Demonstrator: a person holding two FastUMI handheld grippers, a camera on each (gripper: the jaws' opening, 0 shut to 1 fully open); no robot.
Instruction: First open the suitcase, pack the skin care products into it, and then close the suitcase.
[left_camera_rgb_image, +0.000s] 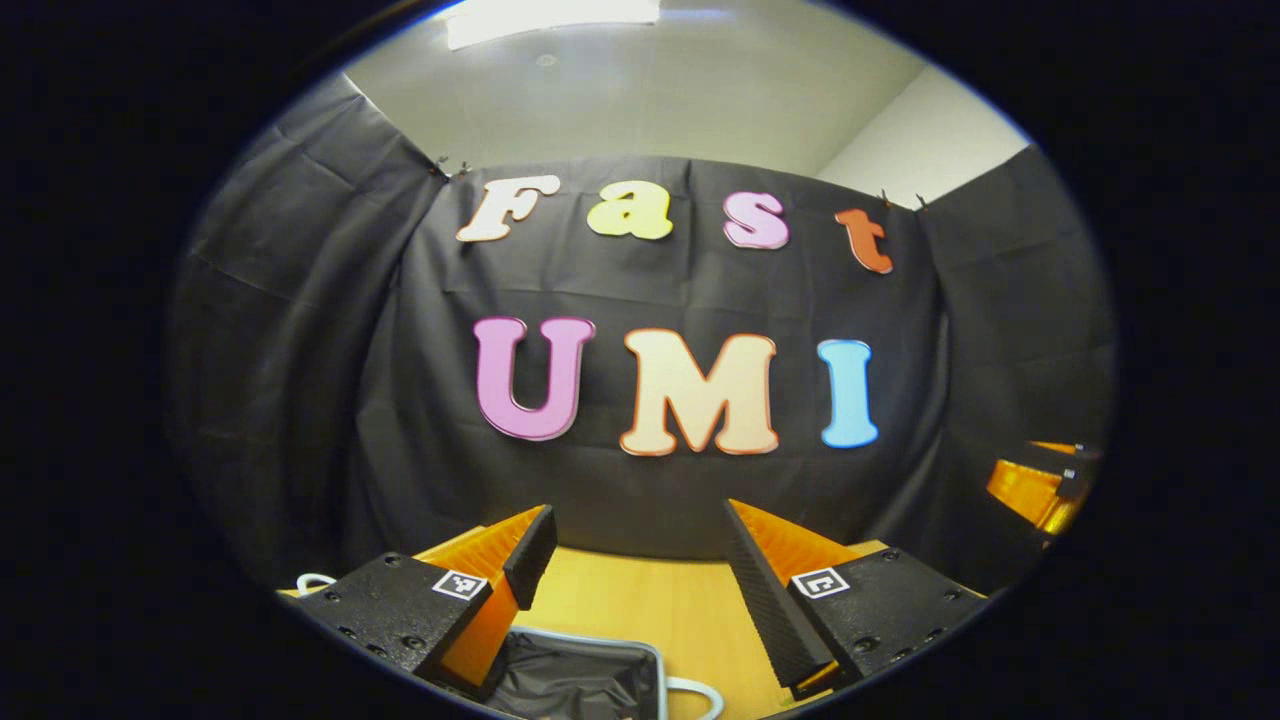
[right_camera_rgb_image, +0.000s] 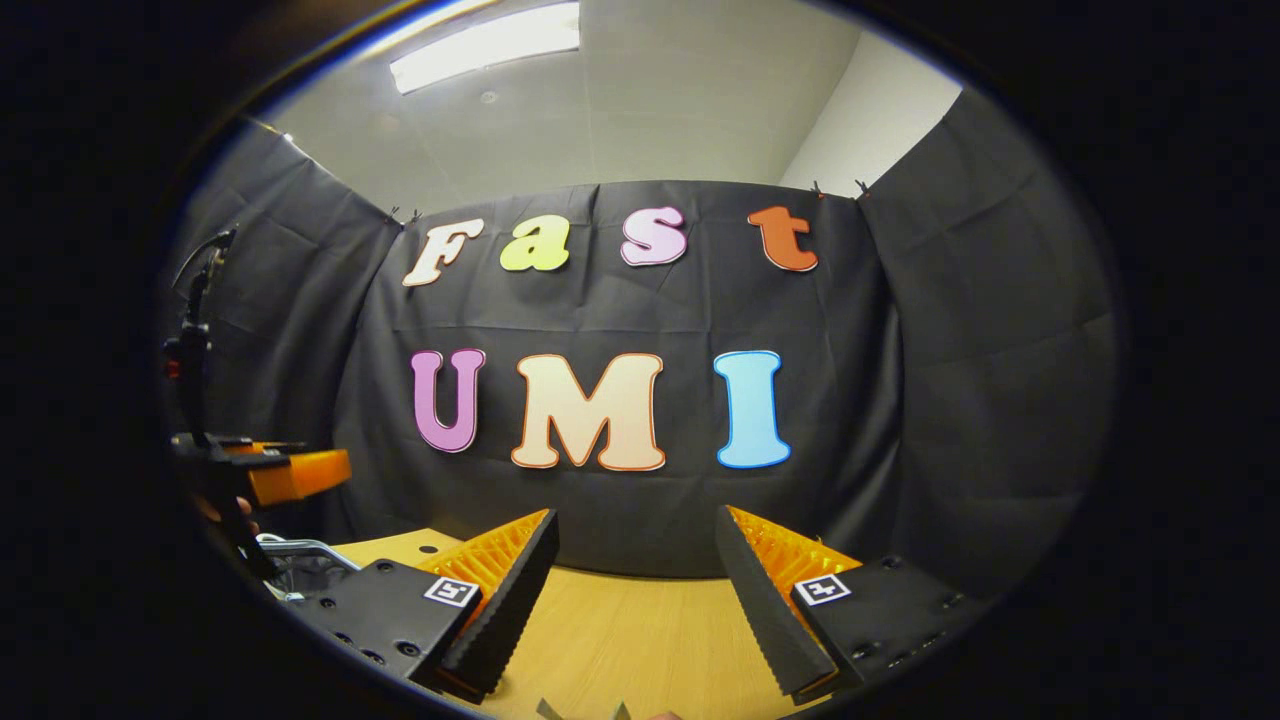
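**Left gripper view: both grippers spread wide, nothing gripped, case low in frame**

Left gripper view: left gripper (left_camera_rgb_image: 640, 560) has black ribbed pads on orange ribbed wedge fingers (left_camera_rgb_image: 770, 590), with matte black blocks behind them, each carrying a small square marker. Fingers are spread wide with nothing between them. It is held level and aims at the black cloth wall (left_camera_rgb_image: 300, 400), which is creased and hung from clips. Under it is the table (left_camera_rgb_image: 640, 600), smooth light wood grain.

The suitcase (left_camera_rgb_image: 570, 680) sits at the bottom edge, below and between the fingers: pale rounded rim, dark wrinkled lining showing inside, so it looks open. A light loop handle (left_camera_rgb_image: 695, 690) is at its right corner. Most of it is cut off by the frame edge.

At the right edge is an orange and black part of the right gripper (left_camera_rgb_image: 1040, 490); can't tell its finger state from here.

Right gripper view: right gripper (right_camera_rgb_image: 635, 570) is the same build, with fingers wide apart and holding nothing, level over the table (right_camera_rgb_image: 620, 630). At far left is the left gripper (right_camera_rgb_image: 270, 470), its orange body on a black frame with a bit of a hand (right_camera_rgb_image: 225, 515) below it. Pale suitcase rim (right_camera_rgb_image: 300, 550) just beneath that.
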